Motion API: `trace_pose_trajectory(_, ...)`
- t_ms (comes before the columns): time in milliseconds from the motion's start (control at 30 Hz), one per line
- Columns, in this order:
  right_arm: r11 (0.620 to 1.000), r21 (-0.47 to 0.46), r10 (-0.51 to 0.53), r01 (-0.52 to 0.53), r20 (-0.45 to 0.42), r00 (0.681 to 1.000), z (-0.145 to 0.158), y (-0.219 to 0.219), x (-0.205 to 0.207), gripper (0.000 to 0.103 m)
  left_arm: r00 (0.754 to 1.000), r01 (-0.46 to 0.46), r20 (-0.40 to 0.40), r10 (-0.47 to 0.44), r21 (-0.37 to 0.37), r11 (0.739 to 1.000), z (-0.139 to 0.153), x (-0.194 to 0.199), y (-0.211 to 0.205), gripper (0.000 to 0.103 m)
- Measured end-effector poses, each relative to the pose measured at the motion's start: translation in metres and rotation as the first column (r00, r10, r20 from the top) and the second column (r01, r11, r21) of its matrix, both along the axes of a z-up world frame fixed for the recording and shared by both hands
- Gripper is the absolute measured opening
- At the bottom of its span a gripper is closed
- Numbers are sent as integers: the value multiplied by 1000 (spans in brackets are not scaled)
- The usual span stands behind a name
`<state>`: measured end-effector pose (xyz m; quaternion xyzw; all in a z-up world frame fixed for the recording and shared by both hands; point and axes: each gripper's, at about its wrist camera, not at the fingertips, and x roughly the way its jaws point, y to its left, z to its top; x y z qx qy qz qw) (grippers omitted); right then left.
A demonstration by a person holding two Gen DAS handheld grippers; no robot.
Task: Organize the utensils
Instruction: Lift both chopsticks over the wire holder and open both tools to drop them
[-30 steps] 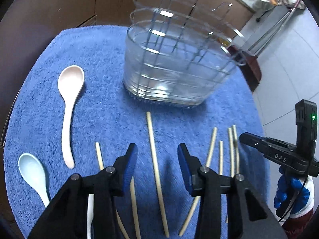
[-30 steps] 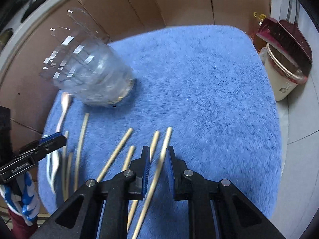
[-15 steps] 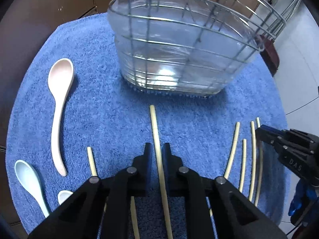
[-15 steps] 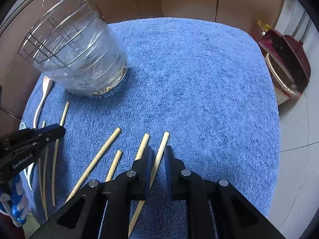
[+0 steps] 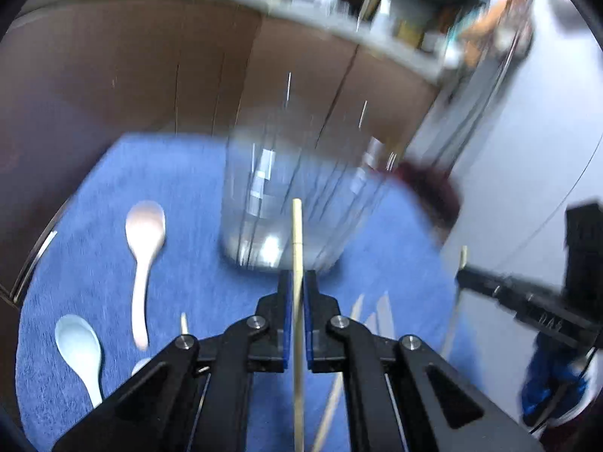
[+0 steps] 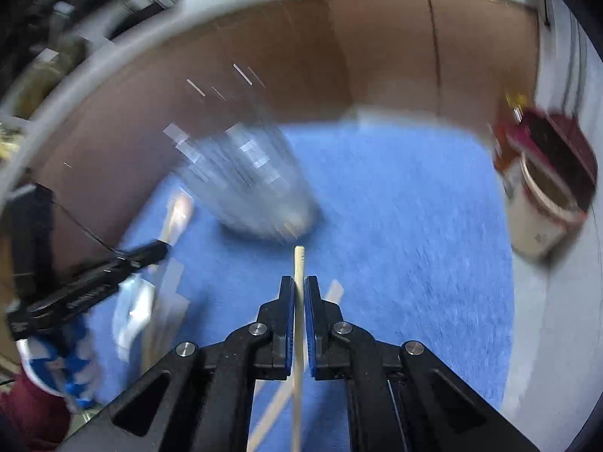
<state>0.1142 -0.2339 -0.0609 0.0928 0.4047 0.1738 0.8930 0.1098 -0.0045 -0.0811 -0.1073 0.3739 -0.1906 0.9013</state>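
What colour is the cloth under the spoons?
Blue; the cloth shows best in the left wrist view.

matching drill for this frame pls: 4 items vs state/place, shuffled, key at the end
Items
1. left gripper
2. pink spoon
3. pale blue spoon
4. holder

States
A. lying on the blue towel, left of the holder
B. shut on a chopstick
C. standing on the towel, blurred, clear-walled
D. lying nearest the towel's left edge

Pairs: 1-B, 2-A, 3-D, 4-C
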Motion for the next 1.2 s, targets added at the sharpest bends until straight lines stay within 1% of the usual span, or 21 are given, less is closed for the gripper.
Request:
trace_pose_trajectory(33,1000,11,8,-9,66,998,18,5,-2,6,998,-27,52,29,-27,999,17,0,7,5)
trace_pose_trajectory(67,1000,21,12,-14,115,993,31,10,-3,6,991,-60,119,67,-65,996,38,0,14,5)
trace_pose_trajectory(100,999,32,15,-21,180,983,48,17,-4,6,981,-82,166,97,-94,992,52,1,18,5)
trace_pose_trajectory(133,998,47,16,-30,261,965,68,22,-3,6,968,-105,215,130,-124,987,68,4,22,5)
trace_pose_trajectory(167,998,56,15,-34,306,952,78,24,-2,6,951,-131,260,166,-146,981,82,8,26,5)
trace_pose_trajectory(267,998,66,-11,-22,465,885,111,38,10,6,900,-210,347,265,-189,959,105,34,28,5)
trace_pose_trajectory(333,997,79,-33,-10,527,849,122,43,24,6,870,-245,376,319,-232,941,113,52,29,5)
trace_pose_trajectory(367,997,79,-41,-2,544,838,126,49,31,6,858,-261,385,340,-244,934,120,61,36,5)
trace_pose_trajectory(433,997,65,-62,29,586,808,130,55,43,6,817,-312,415,400,-264,912,122,75,34,5)
trace_pose_trajectory(500,997,52,-74,53,599,797,126,59,56,6,790,-353,426,441,-272,895,117,89,31,5)
trace_pose_trajectory(533,997,44,-81,69,601,795,119,60,67,6,777,-374,430,459,-271,887,114,95,32,5)
trace_pose_trajectory(567,996,37,-84,77,601,795,112,63,68,6,762,-400,436,478,-263,878,105,104,28,5)
trace_pose_trajectory(600,996,24,-87,91,603,793,101,65,68,6,754,-417,439,488,-255,873,99,111,24,5)
trace_pose_trajectory(667,994,6,-93,112,600,795,83,70,77,6,748,-438,440,496,-233,868,82,120,16,5)
trace_pose_trajectory(733,992,17,-110,123,574,812,60,71,87,6,743,-458,440,504,-215,863,64,128,10,5)
trace_pose_trajectory(833,990,11,-126,143,547,828,33,66,99,6,738,-472,460,494,-171,865,42,131,-1,5)
trace_pose_trajectory(933,990,7,-122,138,512,850,15,64,102,6,750,-462,454,481,-161,872,26,129,-6,7)
trace_pose_trajectory(967,991,6,-121,137,510,852,14,64,99,6,754,-458,451,477,-160,874,22,128,-7,7)
trace_pose_trajectory(1000,991,4,-120,137,507,854,11,62,97,7,759,-452,450,470,-155,878,19,126,-7,9)
trace_pose_trajectory(1133,990,17,-129,139,499,857,13,56,84,20,777,-429,443,446,-144,892,19,114,-6,27)
trace_pose_trajectory(1200,990,17,-132,143,502,855,20,54,78,23,784,-418,443,435,-142,897,24,106,-4,31)
